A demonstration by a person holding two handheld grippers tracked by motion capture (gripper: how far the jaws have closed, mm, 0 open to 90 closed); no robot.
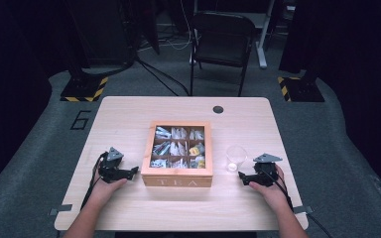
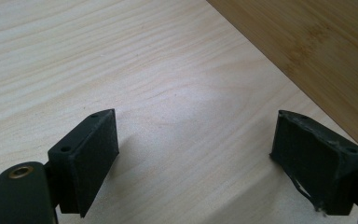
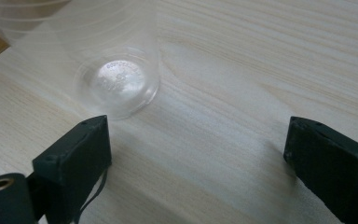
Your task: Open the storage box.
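Clear plastic cup (image 3: 116,84) upright on pale wooden tabletop (image 1: 129,119), just ahead of right gripper (image 1: 244,177) jaws, untouched. Wooden tea box (image 1: 178,151) beside left gripper (image 1: 131,172). Both jaws apart, empty. Nothing grasped yet.

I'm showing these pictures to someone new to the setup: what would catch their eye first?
Probably the wooden tea box at the middle of the table, its compartments full of tea bags. Next, the clear plastic cup standing just right of the box. The left gripper and right gripper rest on the table at either side of the box, jaws open and empty.
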